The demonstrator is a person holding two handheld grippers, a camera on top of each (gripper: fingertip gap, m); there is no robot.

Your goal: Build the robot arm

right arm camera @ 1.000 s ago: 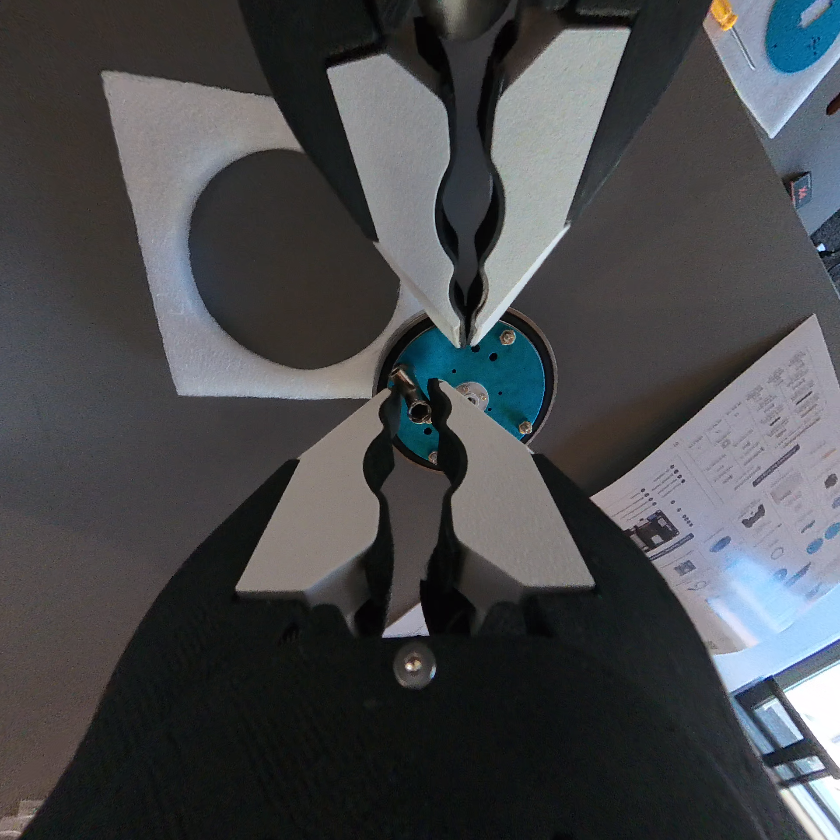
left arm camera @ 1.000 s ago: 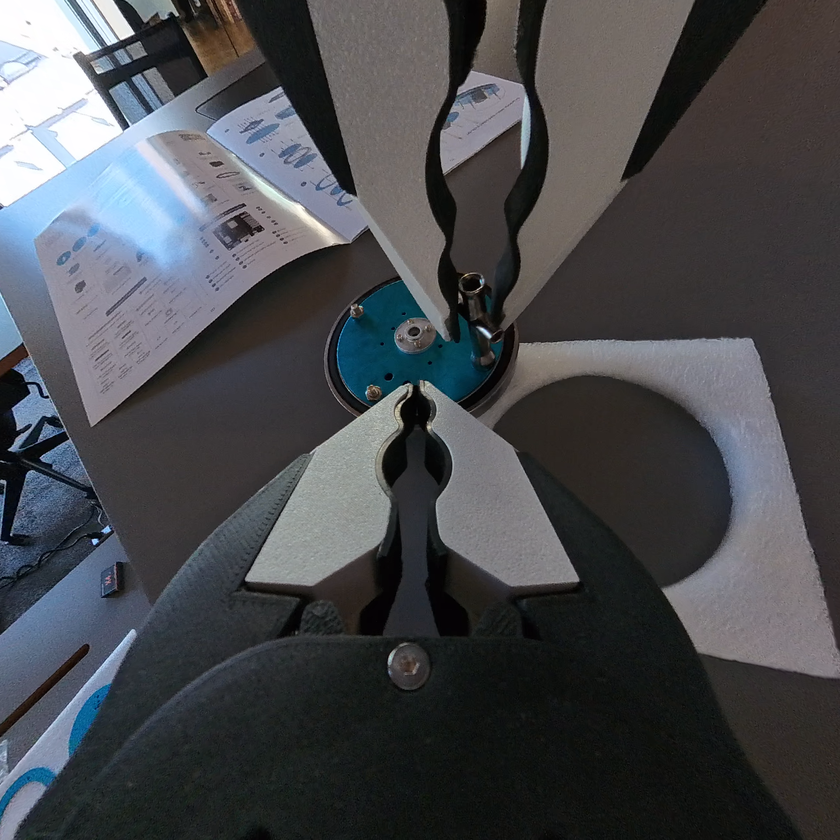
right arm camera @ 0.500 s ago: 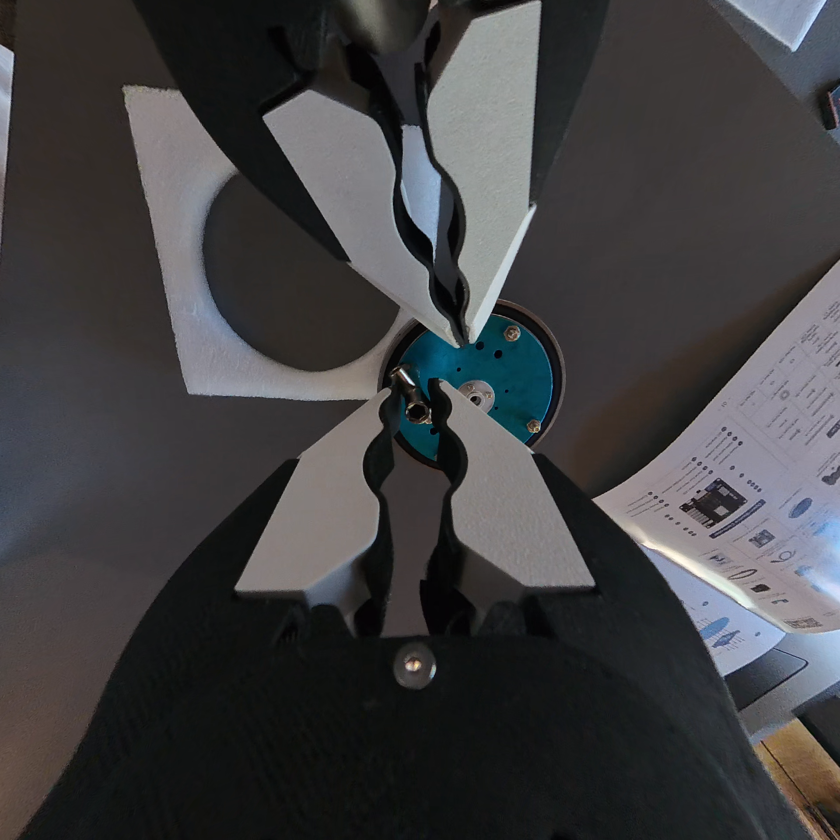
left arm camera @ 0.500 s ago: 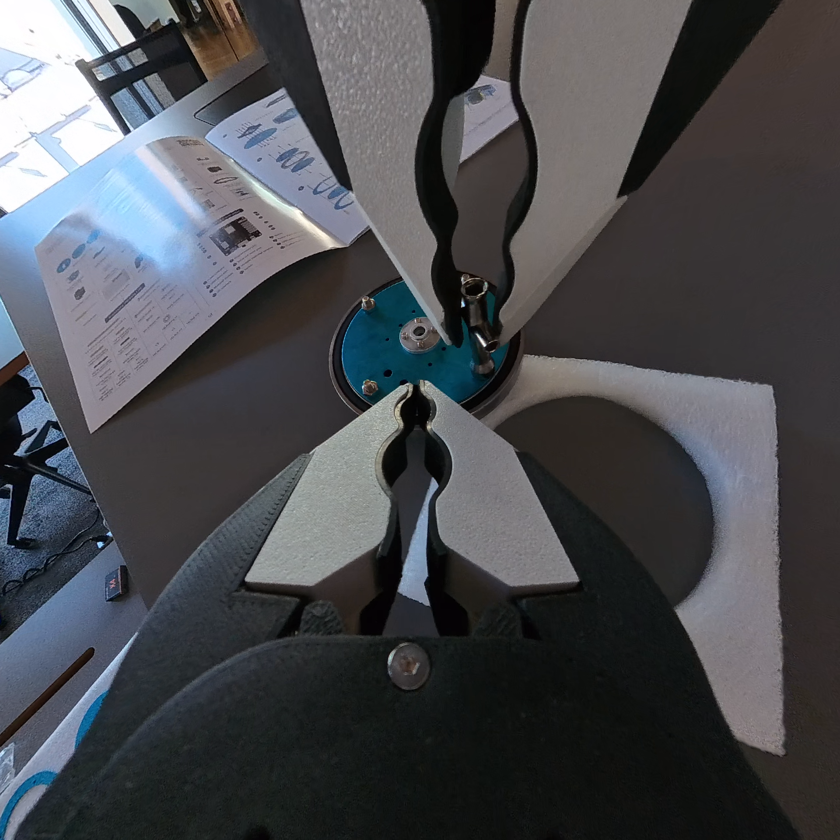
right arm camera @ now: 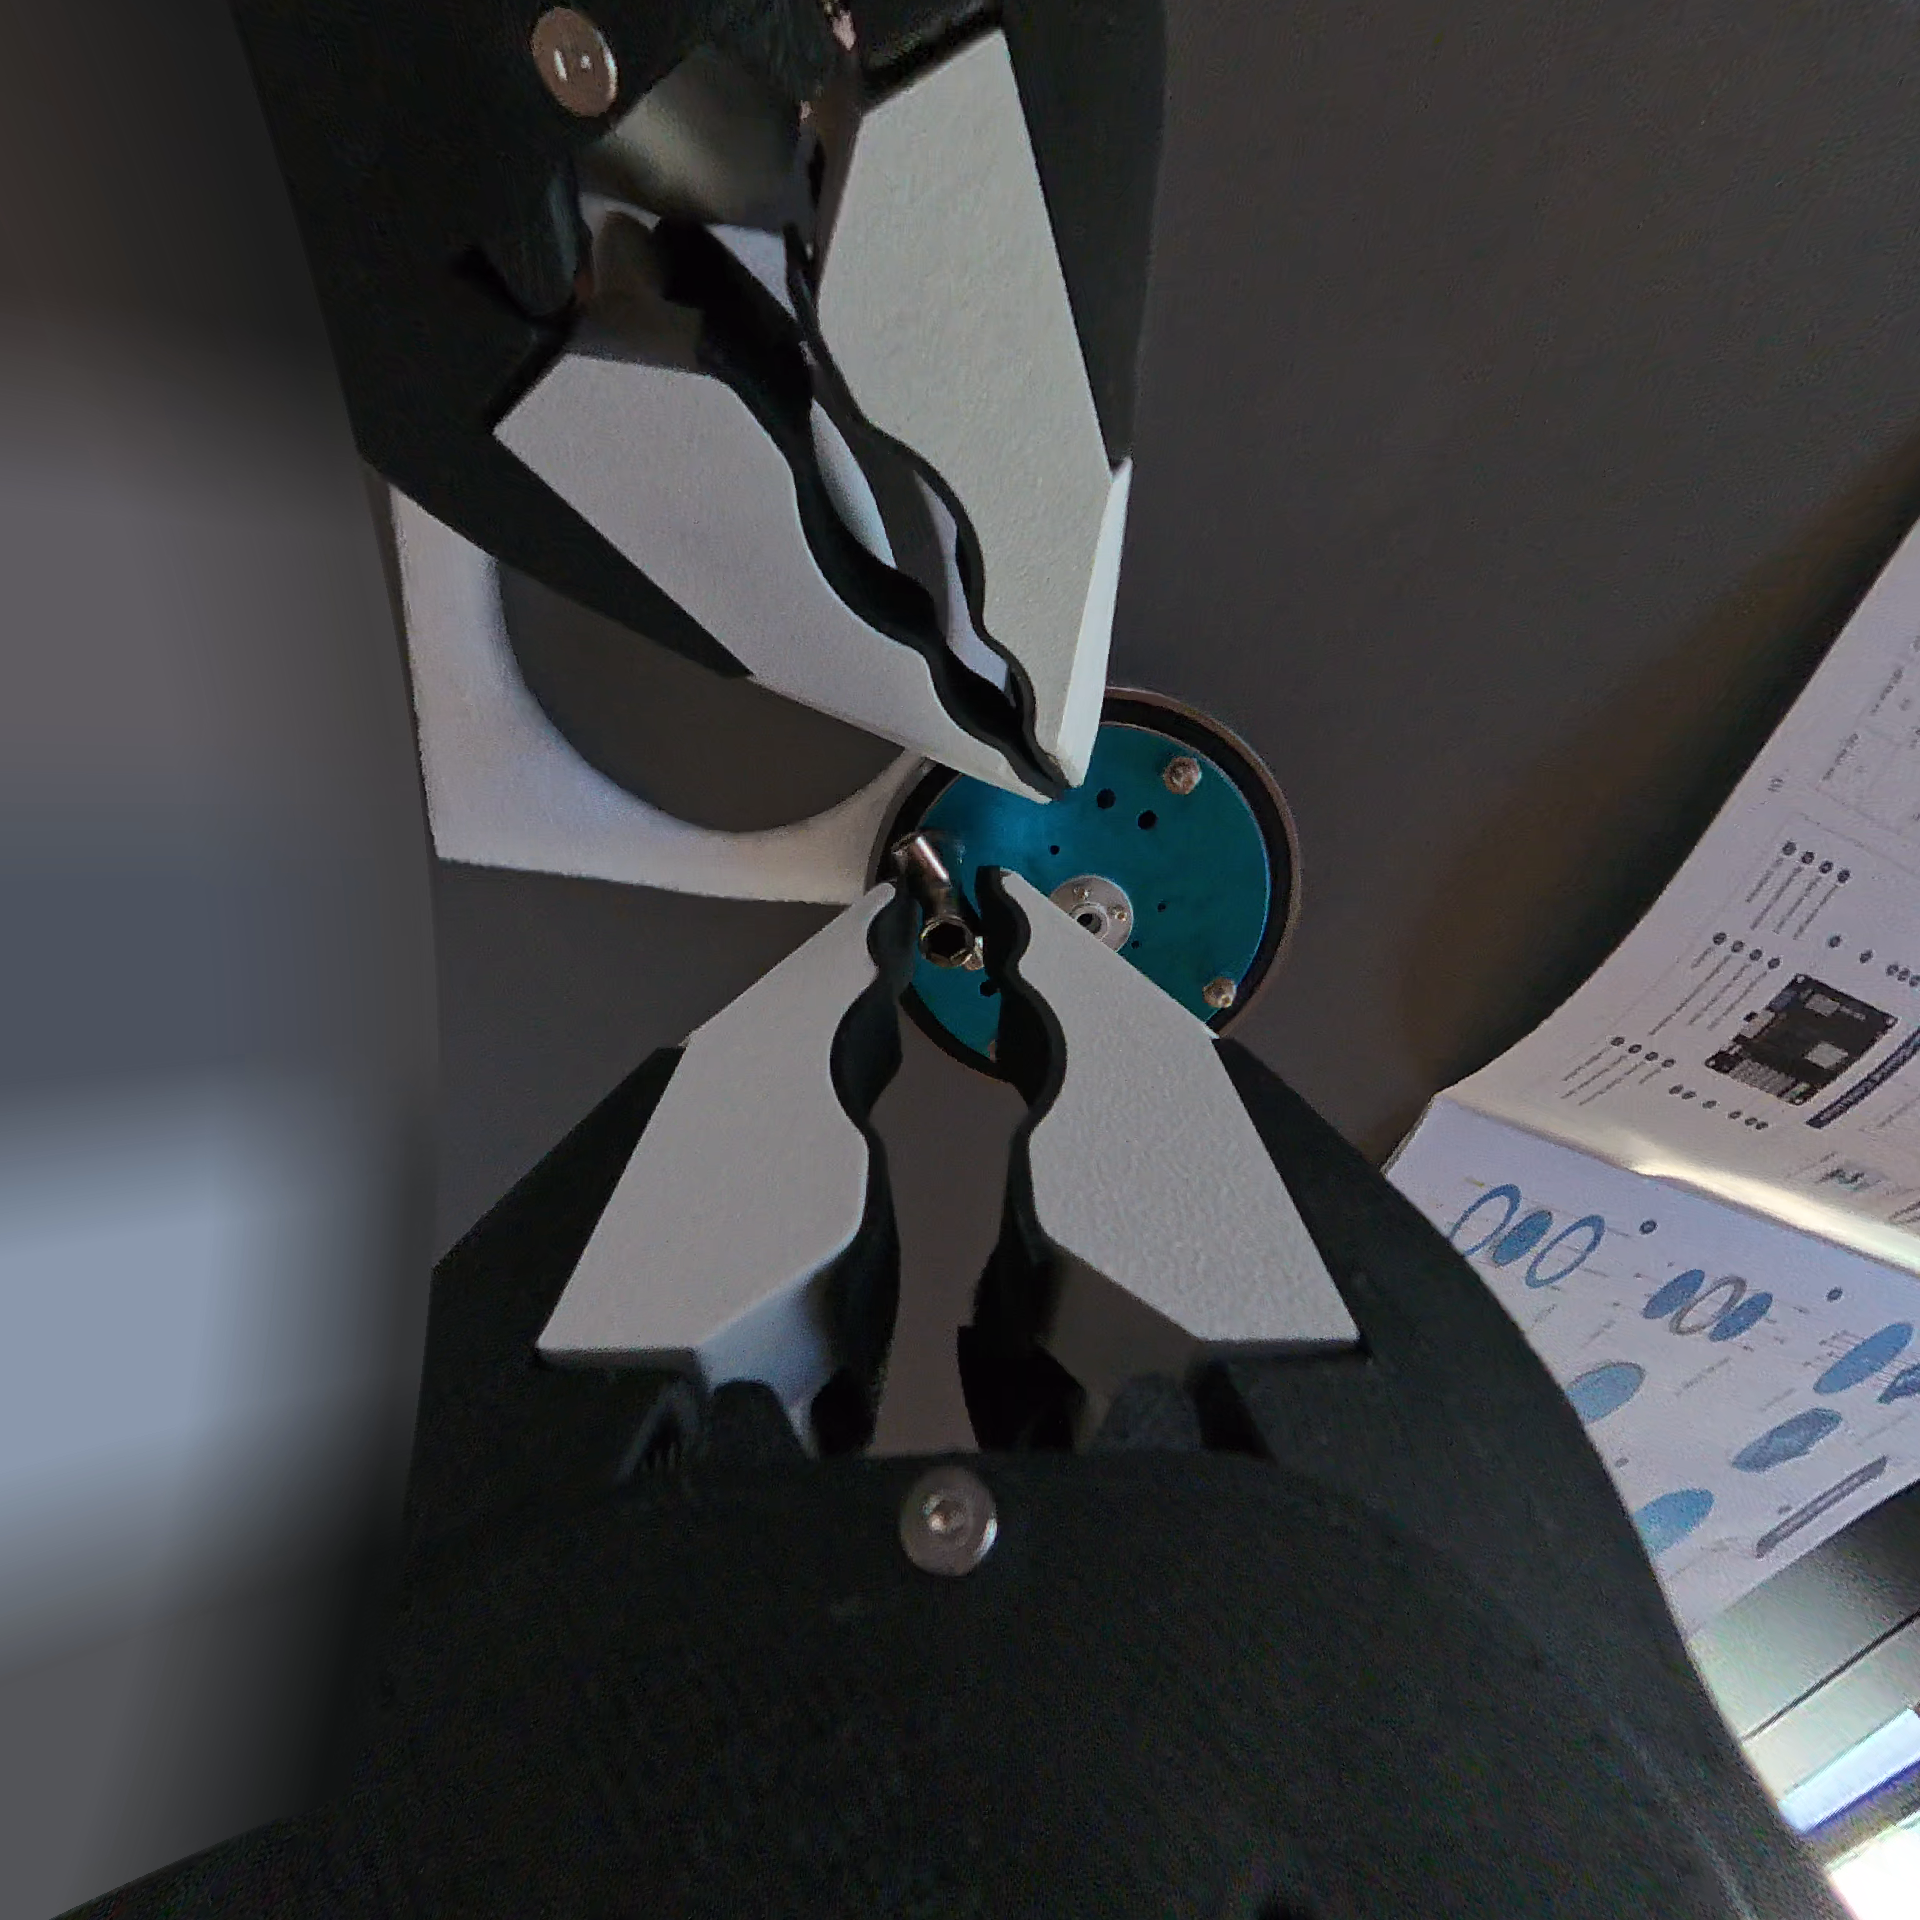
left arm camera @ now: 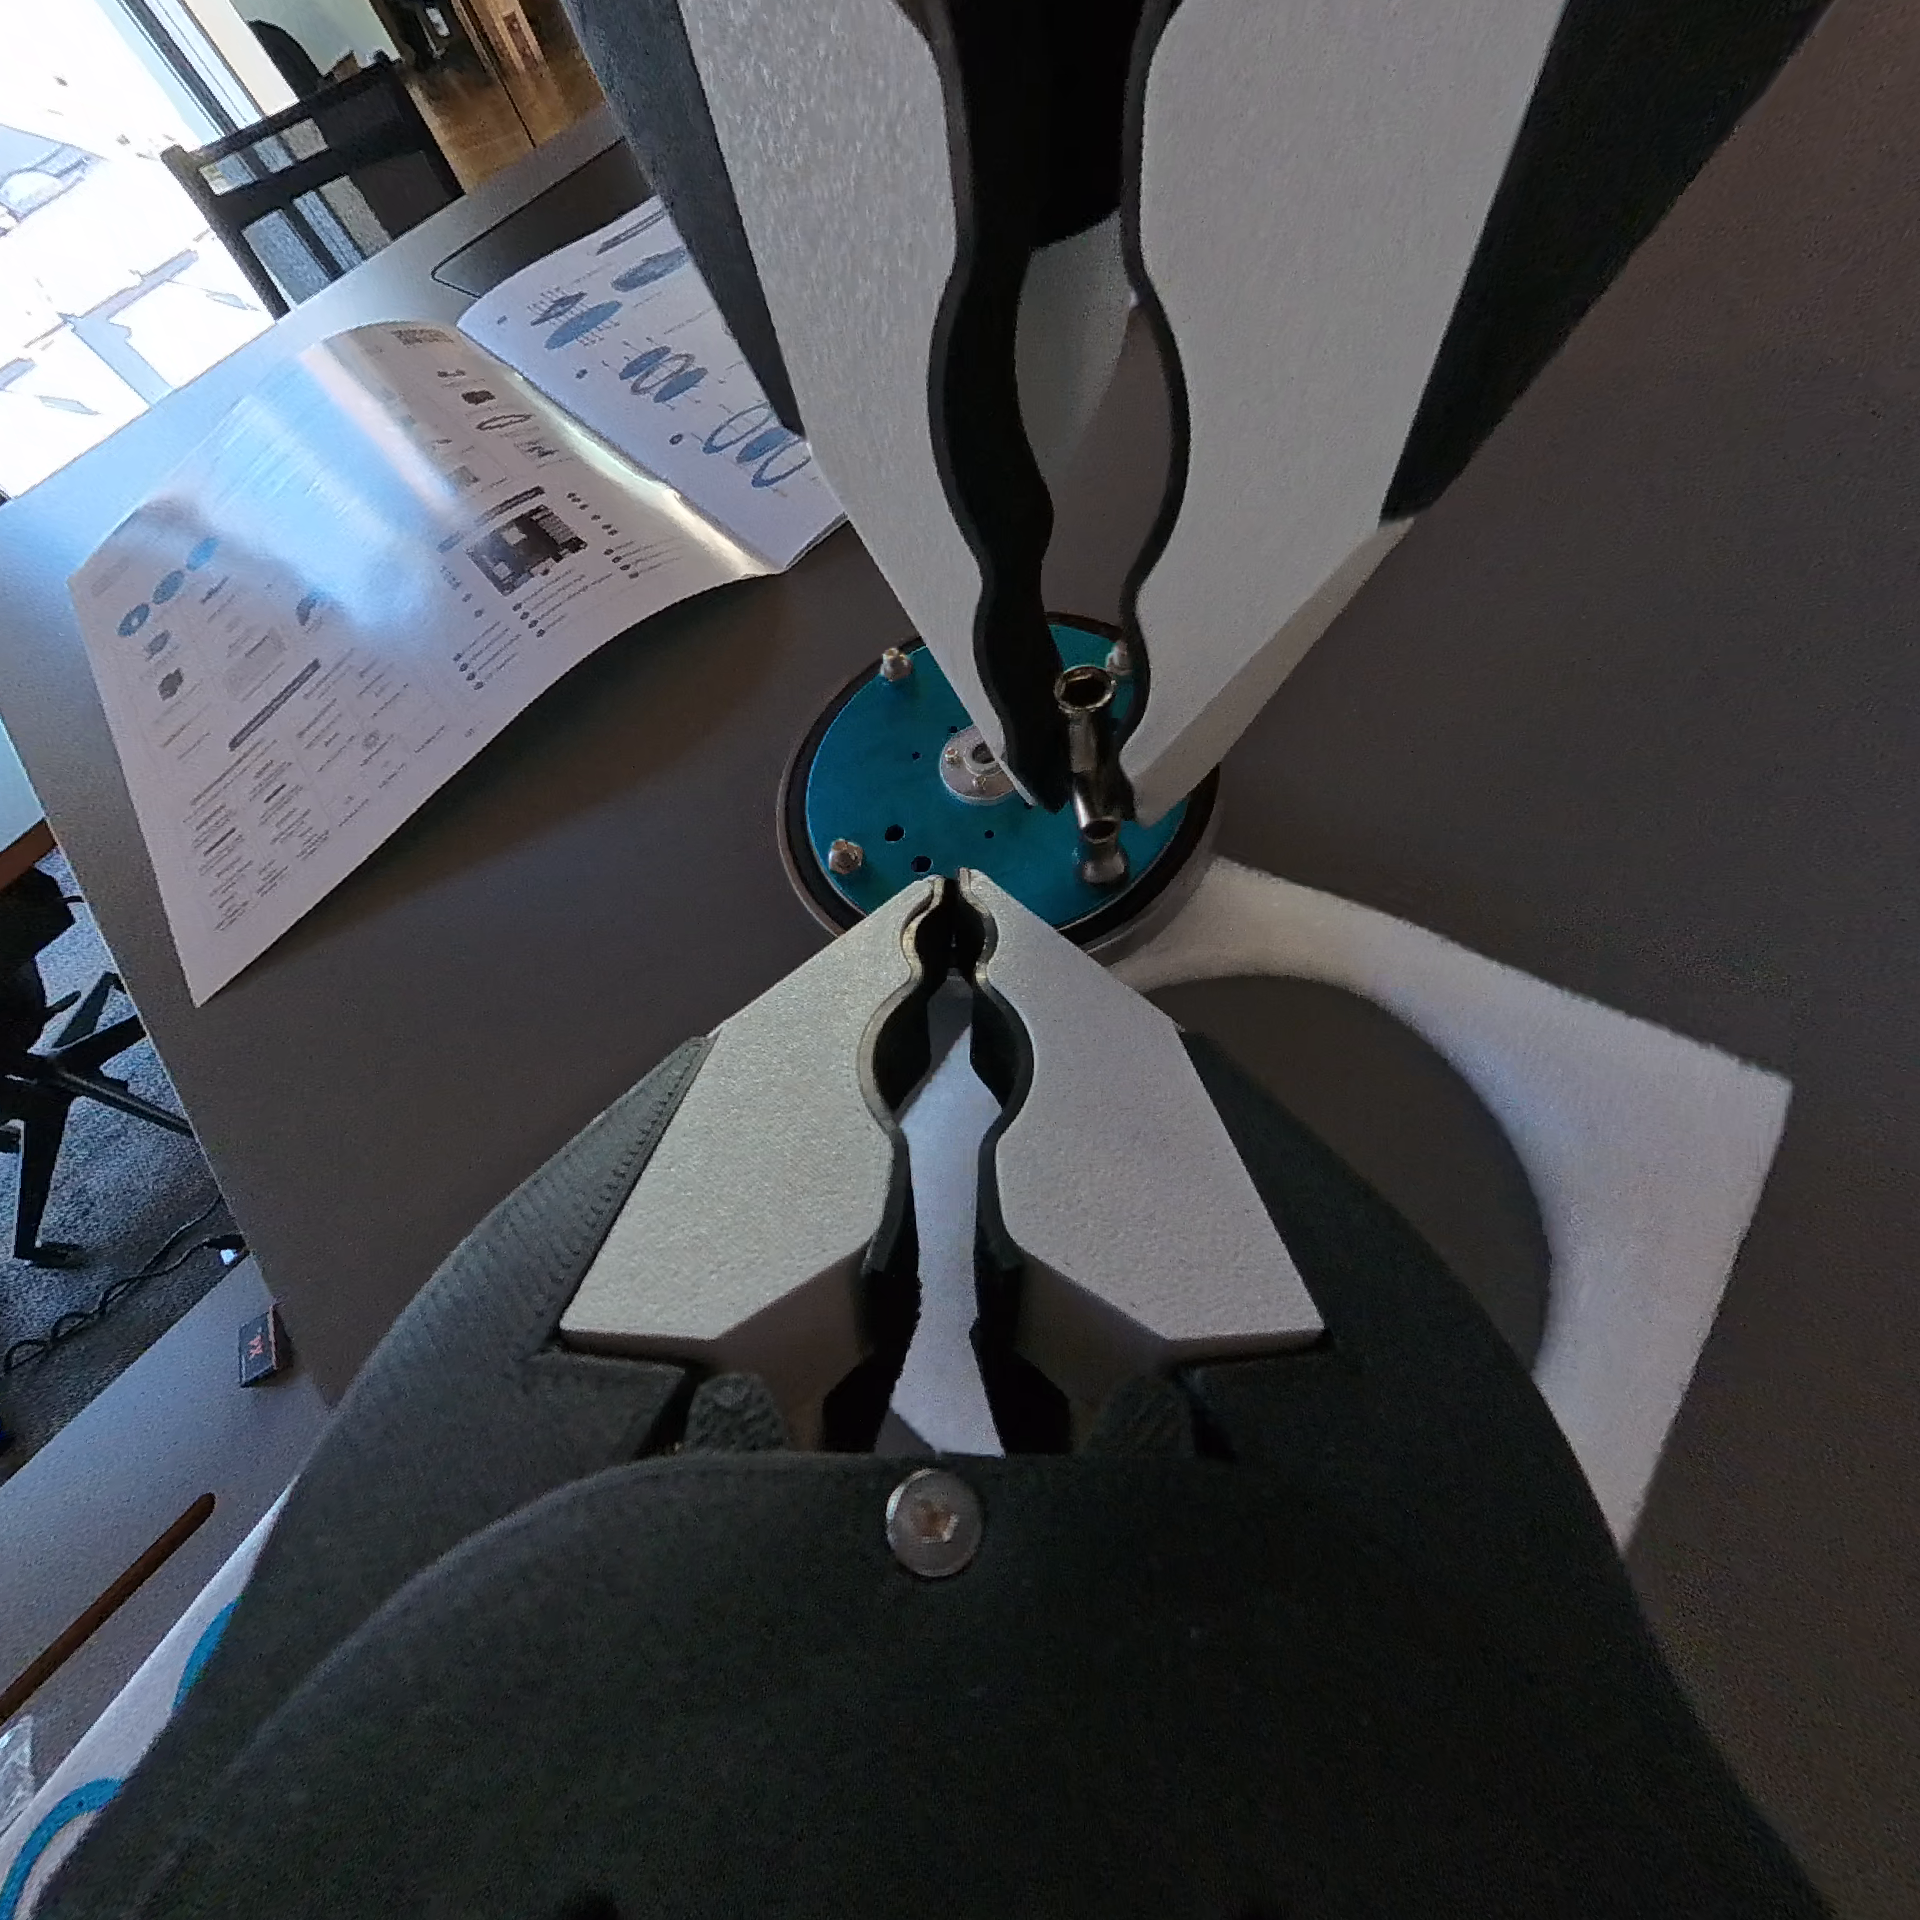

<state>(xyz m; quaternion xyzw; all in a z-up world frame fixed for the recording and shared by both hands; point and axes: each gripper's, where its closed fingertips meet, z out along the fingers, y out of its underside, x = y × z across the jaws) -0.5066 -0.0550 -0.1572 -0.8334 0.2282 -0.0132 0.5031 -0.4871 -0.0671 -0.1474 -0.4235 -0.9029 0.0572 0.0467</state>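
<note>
A round blue disc [left arm camera: 894, 769] in a dark metal ring lies on the grey table, with small nuts near its edge; it also shows in the right wrist view [right arm camera: 1143, 862]. My left gripper [left arm camera: 951, 883] is shut and empty, its tips resting on the disc's near rim; it reaches down from the top of the right wrist view [right arm camera: 1049, 779]. My right gripper [right arm camera: 940, 894] is shut on a small metal socket tool [right arm camera: 940, 914]. The tool [left arm camera: 1091, 769] stands tilted on a fastener at the disc's edge, between the right gripper's fingertips [left arm camera: 1169, 790].
A white foam sheet [left arm camera: 1558, 1143] with a large round hole lies against the disc, also in the right wrist view [right arm camera: 499, 810]. An open printed booklet [left arm camera: 364, 623] lies beyond it, also in the right wrist view [right arm camera: 1766, 1039]. A chair [left arm camera: 312, 208] stands at the table's far end. My left and right fingertips are right by each other.
My right gripper has twisted around with the socket tool still in it. Both views have swung about the disc. My left gripper's tips have stayed on the disc's rim.
</note>
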